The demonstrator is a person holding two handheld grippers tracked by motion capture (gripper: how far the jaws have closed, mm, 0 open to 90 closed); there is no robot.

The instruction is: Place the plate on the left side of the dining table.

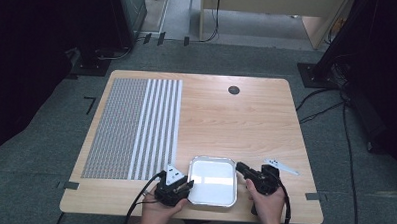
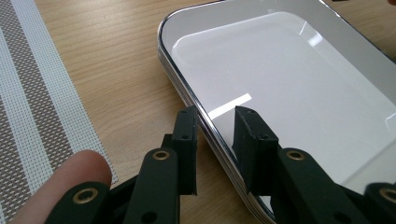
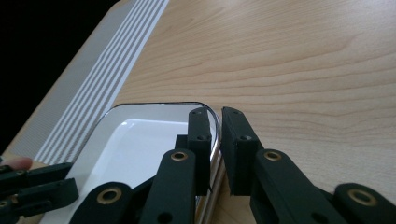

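Left gripper [image 2: 215, 140] astride tray [image 2: 299, 60] rim, slightly apart, right gripper [image 3: 215, 140] nearly closed on opposite rim.

Tray [image 2: 280, 70] right side cut off by left gripper view's edge; near rim hidden behind jaws in both gripper views.

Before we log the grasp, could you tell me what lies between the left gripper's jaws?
In the left gripper view, the left gripper straddles the tray rim; nothing else lies there.
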